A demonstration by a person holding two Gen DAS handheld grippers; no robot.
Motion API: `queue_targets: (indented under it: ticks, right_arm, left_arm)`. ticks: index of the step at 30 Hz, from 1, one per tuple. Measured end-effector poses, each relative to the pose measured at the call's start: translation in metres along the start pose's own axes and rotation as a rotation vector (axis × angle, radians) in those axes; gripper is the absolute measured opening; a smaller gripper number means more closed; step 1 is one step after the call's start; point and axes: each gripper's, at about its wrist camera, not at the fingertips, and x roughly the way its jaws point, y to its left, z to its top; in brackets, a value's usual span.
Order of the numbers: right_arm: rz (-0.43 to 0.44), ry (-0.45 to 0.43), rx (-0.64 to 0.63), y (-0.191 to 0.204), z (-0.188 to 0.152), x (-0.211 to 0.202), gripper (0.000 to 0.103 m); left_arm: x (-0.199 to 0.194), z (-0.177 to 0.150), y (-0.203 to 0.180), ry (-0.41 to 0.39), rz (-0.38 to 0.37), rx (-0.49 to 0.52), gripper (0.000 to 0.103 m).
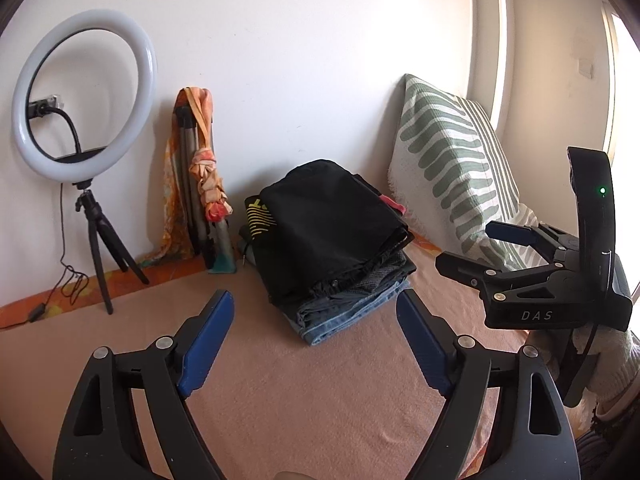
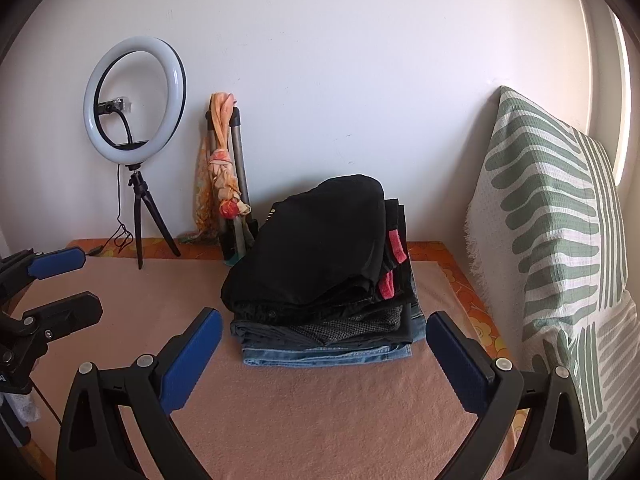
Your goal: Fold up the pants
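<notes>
A stack of folded clothes (image 1: 340,264) lies on the peach blanket (image 1: 280,400), near the wall. Folded black pants (image 1: 332,220) top the stack, blue jeans (image 1: 352,316) lie at its bottom. My left gripper (image 1: 314,300) hangs open in front of the stack, apart from it, with nothing between its blue pads. In the right wrist view the same black pants (image 2: 320,248) and jeans (image 2: 320,354) sit just beyond my right gripper (image 2: 324,318), which stands wide open and empty. Each gripper shows in the other's view: the right one (image 1: 476,250) at the right, the left one (image 2: 76,284) at the left.
A ring light on a small tripod (image 1: 82,96) stands at the back left with its cable trailing. A folded tripod draped with an orange scarf (image 1: 200,184) leans on the wall. A green-and-white pillow (image 2: 552,220) rises at the right.
</notes>
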Motion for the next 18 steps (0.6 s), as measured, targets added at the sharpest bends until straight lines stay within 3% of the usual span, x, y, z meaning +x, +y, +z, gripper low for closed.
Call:
queue_targets:
  ticks: [5,18]
  right_arm:
    - [0.009,-0.015,0.032,0.009,-0.016,-0.021,0.103]
    - [0.001,-0.047,0.064,0.025,-0.041,-0.042,0.103]
  left_arm:
    - [-0.021,-0.016,-0.002,-0.018,-0.004,0.002,0.085]
    - [-0.046,-0.052,-0.004,-0.073,0.071,0.006,0.099]
